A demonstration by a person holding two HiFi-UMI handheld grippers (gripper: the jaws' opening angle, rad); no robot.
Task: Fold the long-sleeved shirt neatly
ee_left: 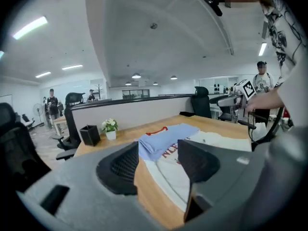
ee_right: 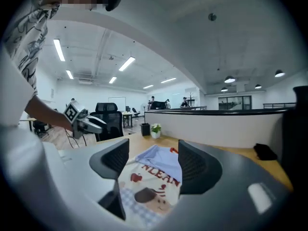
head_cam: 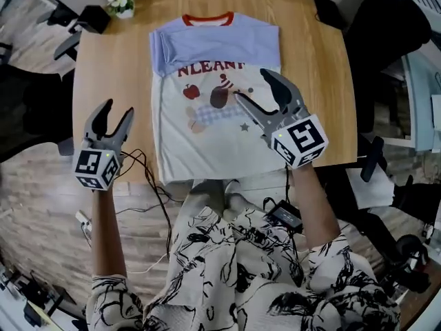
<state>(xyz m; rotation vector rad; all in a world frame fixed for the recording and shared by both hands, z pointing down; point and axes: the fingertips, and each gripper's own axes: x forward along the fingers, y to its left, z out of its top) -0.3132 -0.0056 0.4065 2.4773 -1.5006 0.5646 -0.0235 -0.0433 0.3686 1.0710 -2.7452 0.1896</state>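
Shirt point(head_cam: 217, 116): flat on the worktop point(head_cam: 110, 74), collar far, hem at the near edge.
Done: I judge both blue sleeves point(head_cam: 213, 47) are folded in across the chest.
To do: the body lies full length; I reckon the near-to-far folds remain.
Left gripper point(head_cam: 114, 118): fingers spread, empty, raised at the shirt's near left.
Right gripper point(head_cam: 253, 87): fingers spread, empty, raised over the shirt's right side.

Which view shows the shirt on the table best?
The head view: from above, nearly the whole shirt shows, blue sleeves folded across. The left gripper view shows it obliquely, partly behind a jaw; the right gripper view, only a strip between its jaws.
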